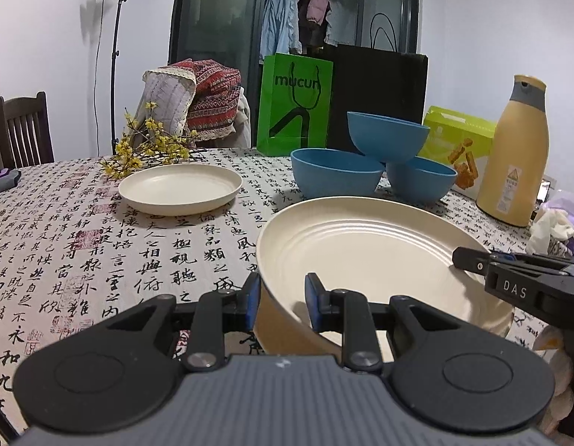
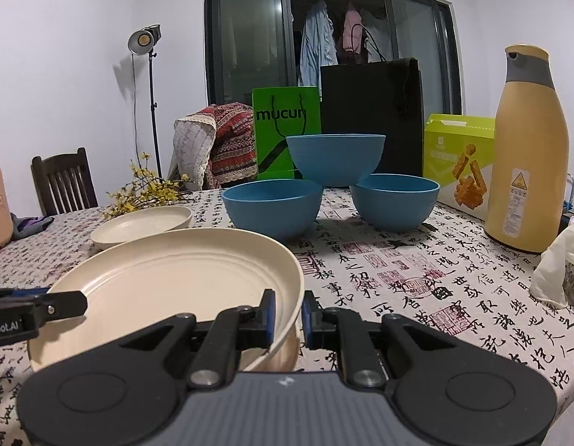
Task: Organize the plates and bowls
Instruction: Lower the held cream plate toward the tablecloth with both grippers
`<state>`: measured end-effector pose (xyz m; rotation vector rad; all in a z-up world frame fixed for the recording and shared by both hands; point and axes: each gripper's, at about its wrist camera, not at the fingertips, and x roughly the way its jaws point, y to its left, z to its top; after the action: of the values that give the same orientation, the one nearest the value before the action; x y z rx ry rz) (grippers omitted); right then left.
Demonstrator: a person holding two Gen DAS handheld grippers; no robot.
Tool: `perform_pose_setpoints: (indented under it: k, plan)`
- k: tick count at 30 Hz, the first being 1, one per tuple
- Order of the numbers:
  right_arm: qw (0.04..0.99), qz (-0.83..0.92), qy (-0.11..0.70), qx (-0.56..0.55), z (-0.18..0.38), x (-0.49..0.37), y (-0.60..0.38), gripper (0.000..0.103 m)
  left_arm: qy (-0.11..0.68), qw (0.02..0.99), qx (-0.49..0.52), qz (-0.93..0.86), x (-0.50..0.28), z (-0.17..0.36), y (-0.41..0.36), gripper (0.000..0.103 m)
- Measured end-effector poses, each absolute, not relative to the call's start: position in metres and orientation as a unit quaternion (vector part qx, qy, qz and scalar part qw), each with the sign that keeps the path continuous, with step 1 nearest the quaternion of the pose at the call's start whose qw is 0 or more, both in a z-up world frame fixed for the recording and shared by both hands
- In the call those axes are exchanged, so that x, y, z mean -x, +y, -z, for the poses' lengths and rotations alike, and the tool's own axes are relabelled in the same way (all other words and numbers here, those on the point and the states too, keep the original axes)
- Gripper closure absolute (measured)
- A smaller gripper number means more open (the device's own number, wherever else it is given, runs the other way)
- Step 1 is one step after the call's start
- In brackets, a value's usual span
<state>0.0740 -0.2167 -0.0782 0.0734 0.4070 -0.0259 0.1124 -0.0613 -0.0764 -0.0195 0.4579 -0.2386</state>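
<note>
The left gripper (image 1: 281, 303) is closed on the near-left rim of the large cream plate (image 1: 361, 249), one blue pad outside the wall and one inside. The right gripper (image 2: 288, 314) pinches the same plate at its near-right rim, jaws nearly together with the wall between them. The plate sits tilted, held between the two tools above the calligraphy tablecloth (image 1: 101, 252). Beyond the plate to the left lies a smaller cream plate (image 1: 180, 188) flat on the cloth, yellow flower sprigs (image 1: 145, 148) just behind it. Straight beyond the large plate stand three blue bowls (image 2: 335, 200), two side by side on the cloth and the third resting on their rims. Right of the bowls stands a tall yellow flask (image 2: 524, 156).
</note>
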Motion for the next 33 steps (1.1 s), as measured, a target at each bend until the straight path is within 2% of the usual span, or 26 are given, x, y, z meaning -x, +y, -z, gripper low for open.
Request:
perform_pose_setpoints:
  k: [33]
  plan:
    - [0.979, 0.042, 0.183, 0.078, 0.104, -0.068, -0.191, 0.083, 0.217, 0.968, -0.093, 0.084, -0.103, 0.095, -0.088, 0.075]
